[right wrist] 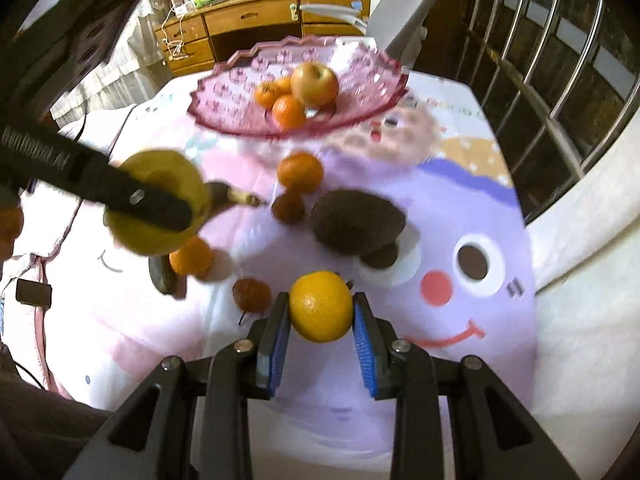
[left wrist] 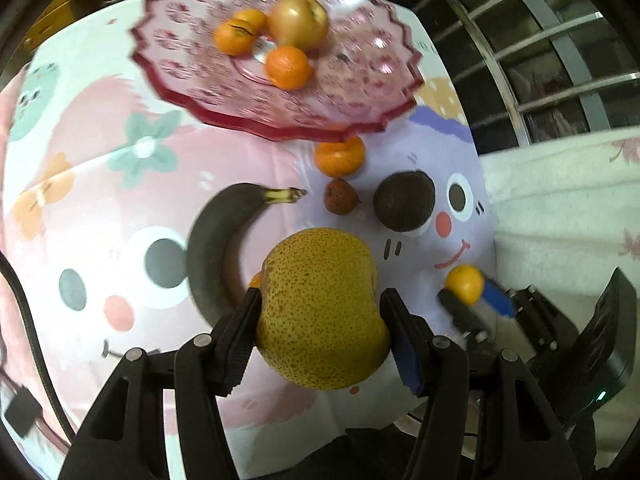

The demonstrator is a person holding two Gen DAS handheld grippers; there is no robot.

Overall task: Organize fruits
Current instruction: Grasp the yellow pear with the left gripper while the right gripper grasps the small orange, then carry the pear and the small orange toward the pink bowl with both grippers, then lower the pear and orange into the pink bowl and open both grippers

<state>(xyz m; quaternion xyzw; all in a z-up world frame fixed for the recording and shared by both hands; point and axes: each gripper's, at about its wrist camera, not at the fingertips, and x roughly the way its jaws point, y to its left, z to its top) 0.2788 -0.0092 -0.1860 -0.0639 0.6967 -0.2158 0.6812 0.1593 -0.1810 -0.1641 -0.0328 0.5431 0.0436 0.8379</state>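
The work surface is a table covered with a cartoon-print cloth (right wrist: 460,216) in pink and lilac, beside a barred window (right wrist: 560,60) and in front of a wooden cabinet (right wrist: 256,20).

The left gripper (left wrist: 318,312) is closed on a large speckled yellow pear (left wrist: 320,308), one pad on each flank, and holds it above the cloth. The right gripper (right wrist: 321,312) is closed on a small yellow-orange citrus fruit (right wrist: 321,306), its blue pads (right wrist: 280,340) pressed against both sides.

Loose fruit on the cloth: a blackened banana (left wrist: 216,236) lies just left of the pear; a small brown fruit (left wrist: 340,197) lies between the banana's stem and a dark avocado (left wrist: 404,201). One tangerine (left wrist: 340,156) sits at the near edge of the pink scalloped dish (left wrist: 200,92). The right wrist view shows a second tangerine (right wrist: 191,257) and another small brown fruit (right wrist: 251,294) nearer the grippers.

The dish holds an apple (left wrist: 298,20) and three tangerines, clustered at its centre and touching one another.
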